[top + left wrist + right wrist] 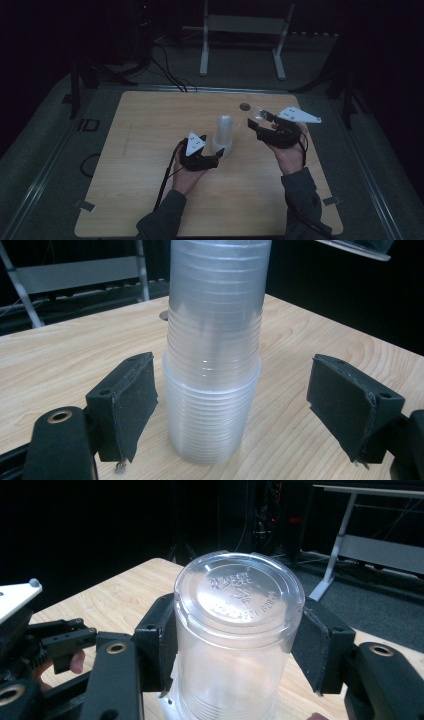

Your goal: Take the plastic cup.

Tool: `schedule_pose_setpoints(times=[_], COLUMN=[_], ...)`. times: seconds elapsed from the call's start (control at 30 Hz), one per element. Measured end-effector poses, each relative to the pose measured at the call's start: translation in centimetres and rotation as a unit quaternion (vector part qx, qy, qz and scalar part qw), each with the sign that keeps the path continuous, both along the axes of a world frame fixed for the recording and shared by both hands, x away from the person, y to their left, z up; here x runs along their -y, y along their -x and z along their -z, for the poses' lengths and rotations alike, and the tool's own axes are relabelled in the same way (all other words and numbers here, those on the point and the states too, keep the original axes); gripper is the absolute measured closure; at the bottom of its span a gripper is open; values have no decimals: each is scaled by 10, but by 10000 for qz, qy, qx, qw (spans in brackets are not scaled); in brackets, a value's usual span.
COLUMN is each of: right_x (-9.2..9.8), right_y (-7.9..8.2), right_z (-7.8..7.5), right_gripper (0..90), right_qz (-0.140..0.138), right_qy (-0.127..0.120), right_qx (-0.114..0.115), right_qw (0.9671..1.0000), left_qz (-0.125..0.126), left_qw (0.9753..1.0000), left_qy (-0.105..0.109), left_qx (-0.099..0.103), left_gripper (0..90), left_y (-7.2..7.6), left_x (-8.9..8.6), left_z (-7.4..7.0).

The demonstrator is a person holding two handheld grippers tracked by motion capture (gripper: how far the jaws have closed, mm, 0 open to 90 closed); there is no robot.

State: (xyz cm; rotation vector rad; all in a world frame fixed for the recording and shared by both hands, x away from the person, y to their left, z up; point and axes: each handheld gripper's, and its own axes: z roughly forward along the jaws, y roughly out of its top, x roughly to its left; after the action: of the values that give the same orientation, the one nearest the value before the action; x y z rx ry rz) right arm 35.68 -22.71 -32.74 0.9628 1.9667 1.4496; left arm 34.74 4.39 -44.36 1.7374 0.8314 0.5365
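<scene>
— Two grippers show in the high view. What lies where?
— A stack of clear plastic cups (223, 135) stands upside down at the centre of the wooden desk (140, 150). The left gripper (216, 156) sits just lower left of it; the right gripper (261, 120), right of centre, holds a single clear cup (256, 116) lifted off the desk.

— And the left gripper view?
— The stack (214, 365) rises through the middle of the frame, between jaws spread wide. The left pad sits just beside it; the right pad is well apart.

— The right gripper view?
— The single cup (235, 645), bottom toward the camera, fills the centre, with both jaws pressed against its sides. The other gripper shows at the left edge.
</scene>
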Motion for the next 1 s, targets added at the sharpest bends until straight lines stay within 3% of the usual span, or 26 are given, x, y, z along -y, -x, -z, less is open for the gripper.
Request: schedule_pose_setpoints(times=[1.0], right_x=[1], right_y=[9], right_z=[45], right_gripper=[407], right_qz=[33], right_qy=[54], right_qx=[-418], right_qw=[9991], left_qz=[45], left_qw=[10000], left_qy=[76], left_qx=[23], left_gripper=[194], left_y=[8], left_x=[-3], left_z=[0])
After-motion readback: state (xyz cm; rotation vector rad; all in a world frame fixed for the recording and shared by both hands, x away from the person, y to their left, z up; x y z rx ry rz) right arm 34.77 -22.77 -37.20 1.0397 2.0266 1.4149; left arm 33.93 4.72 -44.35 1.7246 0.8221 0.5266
